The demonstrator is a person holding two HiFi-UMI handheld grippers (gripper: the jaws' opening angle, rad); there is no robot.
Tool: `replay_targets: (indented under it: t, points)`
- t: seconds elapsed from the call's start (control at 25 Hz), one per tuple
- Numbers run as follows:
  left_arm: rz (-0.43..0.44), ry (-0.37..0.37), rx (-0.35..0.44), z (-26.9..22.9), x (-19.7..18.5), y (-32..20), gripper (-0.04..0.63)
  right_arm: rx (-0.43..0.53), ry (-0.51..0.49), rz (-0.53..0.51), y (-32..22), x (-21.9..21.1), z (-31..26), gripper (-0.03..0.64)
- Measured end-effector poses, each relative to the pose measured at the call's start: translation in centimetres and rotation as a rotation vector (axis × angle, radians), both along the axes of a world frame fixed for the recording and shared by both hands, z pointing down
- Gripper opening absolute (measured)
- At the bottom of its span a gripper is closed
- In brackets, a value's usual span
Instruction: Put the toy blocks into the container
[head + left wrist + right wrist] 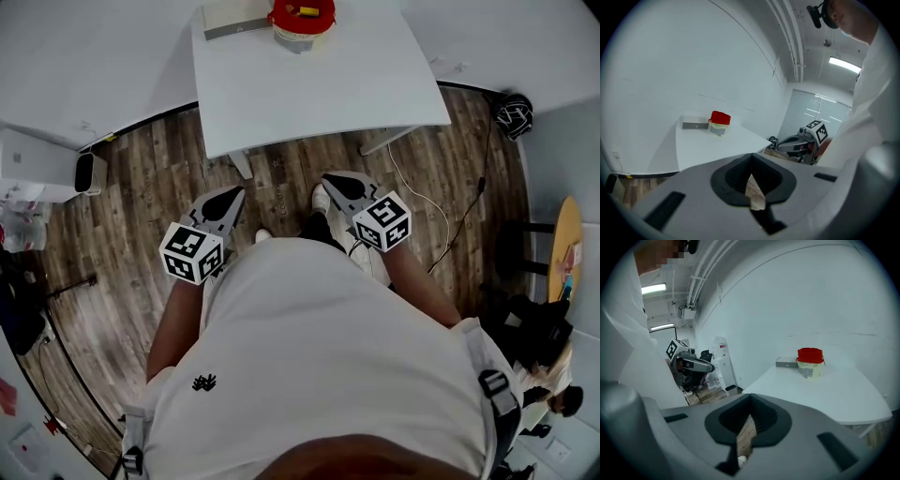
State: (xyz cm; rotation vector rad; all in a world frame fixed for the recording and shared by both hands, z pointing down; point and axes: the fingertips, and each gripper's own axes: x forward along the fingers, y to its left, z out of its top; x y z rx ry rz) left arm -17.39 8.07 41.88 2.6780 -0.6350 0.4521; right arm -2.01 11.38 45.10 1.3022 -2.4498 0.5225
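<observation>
A pale container (302, 21) with a red top stands at the far edge of the white table (319, 89), and a small yellow piece lies on the red. It also shows in the left gripper view as the container (719, 123) and in the right gripper view as the container (809, 363). Both grippers hang over the wooden floor in front of the table, well short of it. My left gripper (228, 195) (751, 157) is shut and empty. My right gripper (334, 180) (750, 398) is shut and empty too. No loose blocks show on the table.
A flat grey box (234, 19) lies beside the container. The table's legs (244, 164) stand close ahead of the grippers. A white appliance (89, 172) sits at the left, a black bundle (514, 114) and a cable (441, 216) at the right, and a round wooden table (566, 246) further right.
</observation>
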Motion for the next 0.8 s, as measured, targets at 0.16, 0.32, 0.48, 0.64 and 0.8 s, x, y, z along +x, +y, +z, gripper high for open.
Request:
replay_targets:
  t: [0.16, 0.32, 0.48, 0.64, 0.8]
  points:
    - [0.008, 0.009, 0.000, -0.1, 0.5, -0.3, 0.006, 0.002, -0.003, -0.009, -0.1, -0.4, -0.3, 0.006]
    - [0.014, 0.018, 0.002, -0.3, 1.1, -0.3, 0.006, 0.000, -0.001, -0.028, -0.1, -0.8, -0.3, 0.006]
    - [-0.008, 0.015, -0.001, -0.1, 0.5, -0.4, 0.006, 0.008, -0.005, -0.045, -0.5, -1.2, -0.6, 0.006]
    - [-0.029, 0.009, -0.012, 0.4, -0.4, -0.3, 0.006, 0.009, -0.003, -0.063, -0.7, -1.9, -0.4, 0.006]
    - [-0.040, 0.007, -0.015, 0.6, -0.8, -0.4, 0.006, 0.013, -0.001, -0.085, -1.1, -2.6, -0.6, 0.006]
